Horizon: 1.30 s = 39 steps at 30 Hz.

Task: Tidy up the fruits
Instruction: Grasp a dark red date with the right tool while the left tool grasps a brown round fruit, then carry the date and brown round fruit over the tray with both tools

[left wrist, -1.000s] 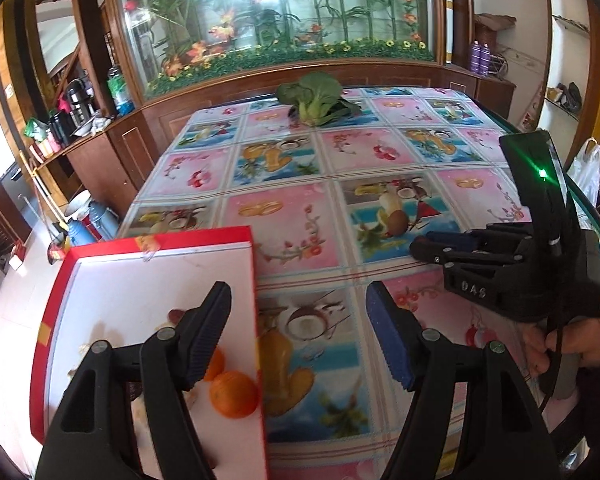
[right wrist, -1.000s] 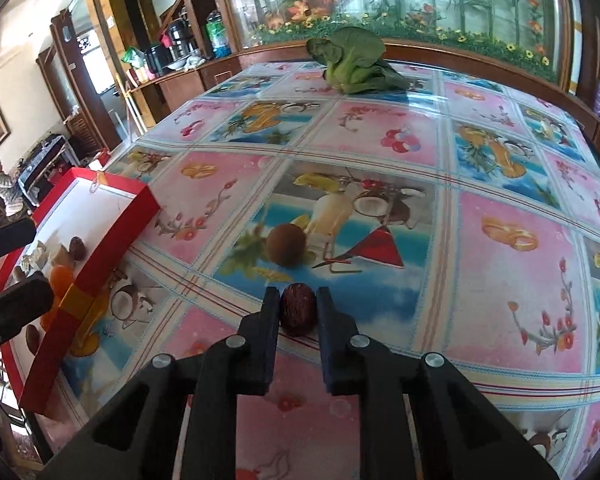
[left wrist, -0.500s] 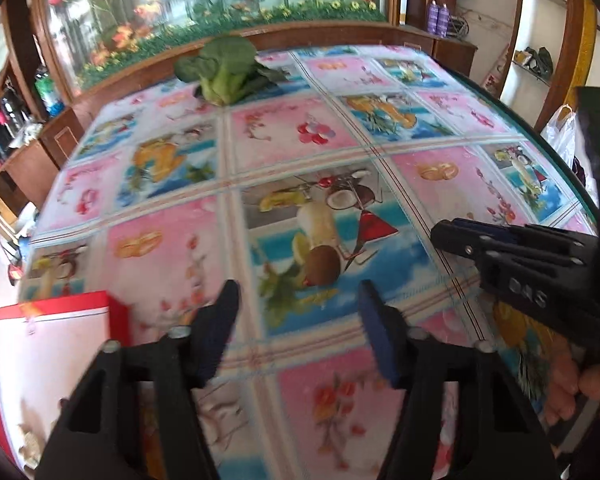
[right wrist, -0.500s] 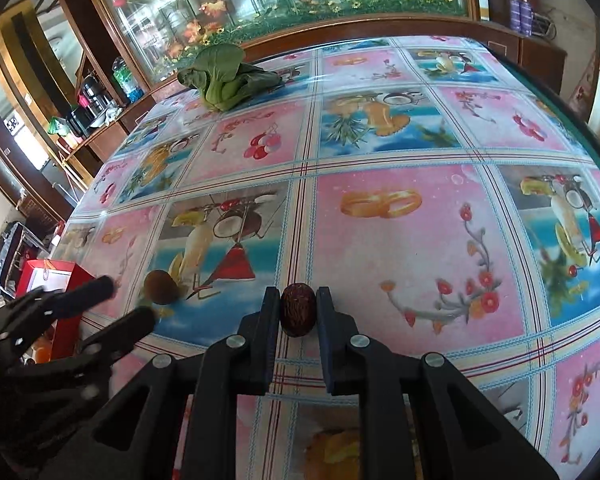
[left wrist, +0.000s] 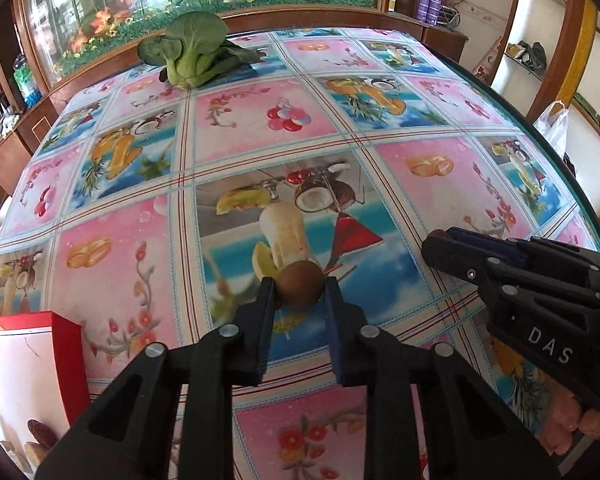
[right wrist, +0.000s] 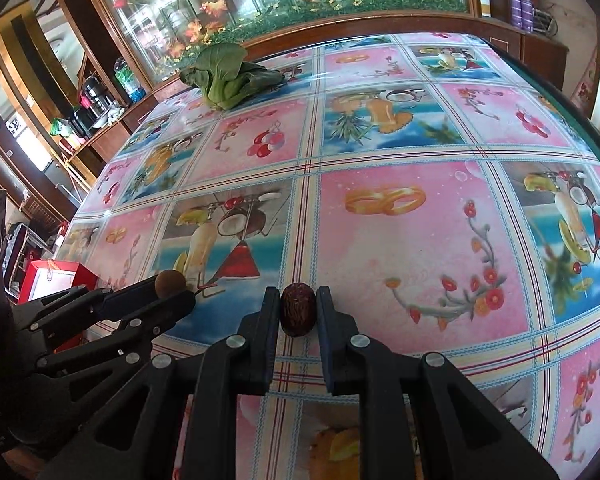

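Note:
My left gripper (left wrist: 300,292) is closed around a brown kiwi (left wrist: 299,285) that sits on the fruit-print tablecloth; it also shows in the right wrist view (right wrist: 170,282). My right gripper (right wrist: 298,310) is shut on a dark red date (right wrist: 298,309) and holds it just above the table. In the left wrist view the right gripper (left wrist: 452,244) sits to the right of the kiwi. A red-rimmed white tray (left wrist: 28,360) with a few small fruits lies at the lower left.
A bunch of green bok choy (left wrist: 188,52) lies at the table's far edge, also in the right wrist view (right wrist: 228,76). The table's right edge (left wrist: 580,200) curves near the right gripper. A wooden sideboard and planter stand behind.
My left gripper moved right from the tray to the kiwi and closed on it. My right gripper kept hold of the date and swung to the right over the table.

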Tool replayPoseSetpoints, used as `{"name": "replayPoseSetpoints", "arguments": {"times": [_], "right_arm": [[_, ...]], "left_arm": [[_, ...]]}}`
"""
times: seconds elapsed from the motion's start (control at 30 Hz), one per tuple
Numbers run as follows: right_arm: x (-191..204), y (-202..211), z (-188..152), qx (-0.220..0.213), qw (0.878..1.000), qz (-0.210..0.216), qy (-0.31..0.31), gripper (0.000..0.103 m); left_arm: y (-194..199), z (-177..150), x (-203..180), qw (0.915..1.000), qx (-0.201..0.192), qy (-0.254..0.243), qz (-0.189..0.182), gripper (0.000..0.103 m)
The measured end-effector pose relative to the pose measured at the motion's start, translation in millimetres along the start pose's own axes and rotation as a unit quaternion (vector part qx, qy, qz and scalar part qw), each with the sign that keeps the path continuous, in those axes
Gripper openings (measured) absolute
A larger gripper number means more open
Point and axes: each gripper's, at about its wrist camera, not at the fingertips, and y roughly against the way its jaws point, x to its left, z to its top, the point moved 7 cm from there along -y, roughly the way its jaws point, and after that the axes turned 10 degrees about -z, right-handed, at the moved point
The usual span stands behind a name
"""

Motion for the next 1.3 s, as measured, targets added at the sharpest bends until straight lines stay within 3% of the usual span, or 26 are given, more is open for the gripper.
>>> {"name": "replayPoseSetpoints", "arguments": {"times": [0.13,0.33,0.63,0.8,0.93,1.1,1.3], "right_arm": [[6.8,0.4,-0.7,0.004,1.0,0.025,0.001,0.016],[21.7,16.3,3.5,-0.045,0.998,0.041,0.029,0.016],[56.4,44.6,-2.3,-0.12,0.986,0.077,0.084,0.016],[100.0,59.0,-24.0,-0.119,0.98,0.107,0.12,0.016],[147.2,67.9,-49.7,-0.093,0.972,0.164,0.139,0.016],[214.1,78.3,-82.0,-0.065,0.955,0.21,0.198,0.016],[255.0,84.7,-110.9,-0.048,0.942,0.227,0.242,0.016]], "left_arm": [[5.5,-0.4,1.4,0.9999,-0.009,0.009,0.003,0.026],[39.1,-9.2,-2.3,0.9987,-0.05,0.012,0.009,0.026],[132.3,-58.3,11.1,0.9912,-0.125,0.02,0.041,0.026],[173.1,-98.1,46.2,0.9844,-0.146,0.054,0.082,0.026],[199.0,-130.5,85.9,0.9747,-0.159,0.092,0.127,0.026],[217.8,-157.0,125.2,0.9649,-0.164,0.133,0.157,0.026],[229.7,-178.4,147.9,0.9567,-0.173,0.155,0.175,0.026]]}}
